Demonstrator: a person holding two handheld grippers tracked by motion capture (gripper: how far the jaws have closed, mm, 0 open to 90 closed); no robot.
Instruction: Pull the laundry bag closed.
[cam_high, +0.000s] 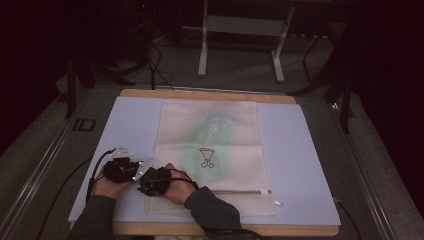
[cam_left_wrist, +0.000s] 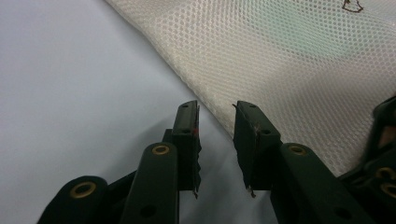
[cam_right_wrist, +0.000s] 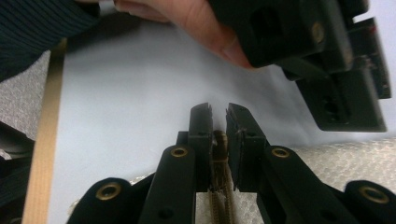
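The left gripper's (cam_left_wrist: 215, 140) jaws stand apart with nothing between them, just beside the edge of the mesh laundry bag (cam_left_wrist: 289, 60); the right gripper's (cam_right_wrist: 218, 135) jaws are clamped on the bag's zipper (cam_right_wrist: 220, 182) at its end; the pale blue mat (cam_high: 295, 150) covers the wooden table (cam_high: 205, 93); the bag (cam_high: 210, 145) lies flat in the mat's middle, a goblet drawing (cam_high: 206, 157) on it; both grippers sit at its near left corner, close together

Cream mesh cloth bag (cam_high: 212, 150) on a smooth matt sheet (cam_high: 300, 165).
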